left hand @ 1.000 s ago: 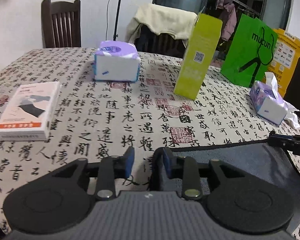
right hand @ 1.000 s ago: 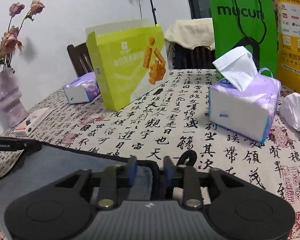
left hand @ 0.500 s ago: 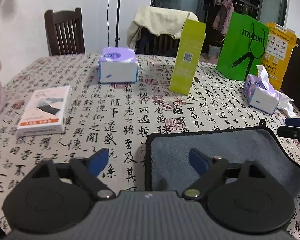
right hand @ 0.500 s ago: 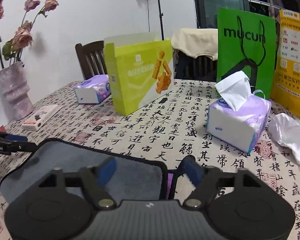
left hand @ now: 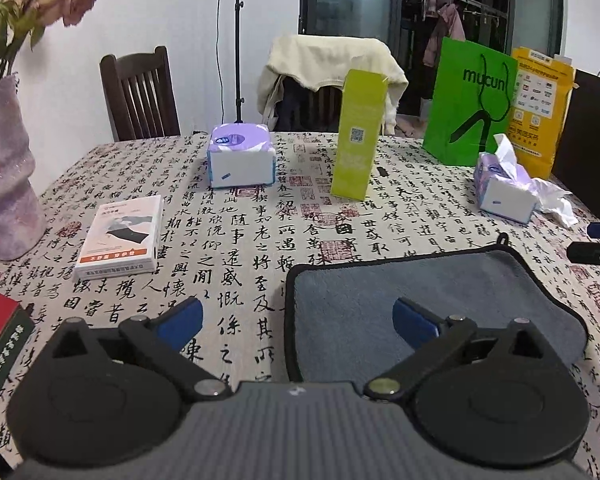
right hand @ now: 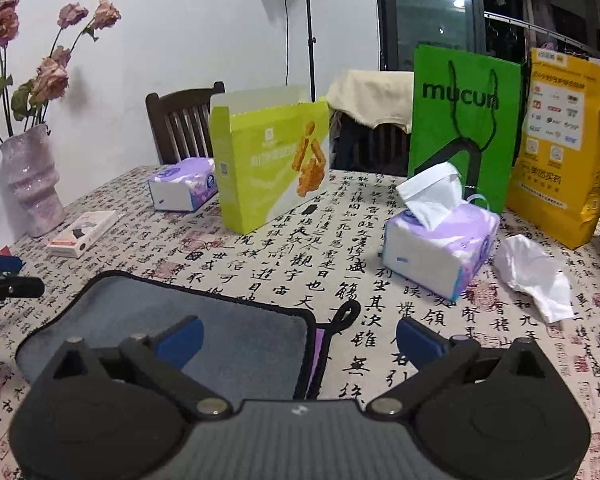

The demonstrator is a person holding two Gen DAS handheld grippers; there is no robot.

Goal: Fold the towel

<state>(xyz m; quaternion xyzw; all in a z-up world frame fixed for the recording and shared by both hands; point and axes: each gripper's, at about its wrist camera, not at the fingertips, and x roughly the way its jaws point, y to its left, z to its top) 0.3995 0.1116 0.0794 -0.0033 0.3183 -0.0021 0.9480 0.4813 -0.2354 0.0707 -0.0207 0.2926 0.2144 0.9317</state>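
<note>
A grey towel with black trim (left hand: pixel 380 292) lies folded flat on the patterned tablecloth. My left gripper (left hand: pixel 298 318) is open and empty, raised above the towel's left edge. The towel also shows in the right wrist view (right hand: pixel 188 320), with a small black loop (right hand: pixel 346 314) at its far right corner. My right gripper (right hand: pixel 300 338) is open and empty above the towel's right edge. The right gripper's tip shows at the right edge of the left wrist view (left hand: pixel 596 250); the left gripper's tip shows at the left edge of the right wrist view (right hand: pixel 4 280).
On the table (left hand: pixel 260 216) stand a lime carton (left hand: pixel 358 132), a sealed tissue pack (left hand: pixel 242 156), an open tissue pack (left hand: pixel 504 188), a crumpled tissue (right hand: pixel 536 276), green (left hand: pixel 472 104) and yellow (left hand: pixel 540 104) bags, a white box (left hand: pixel 120 236), a red box (left hand: pixel 0 336) and a vase (left hand: pixel 4 176).
Both grippers were shut on the towel's corners a second ago. They have opened, let the towel go and pulled back and up. The towel now lies flat.
</note>
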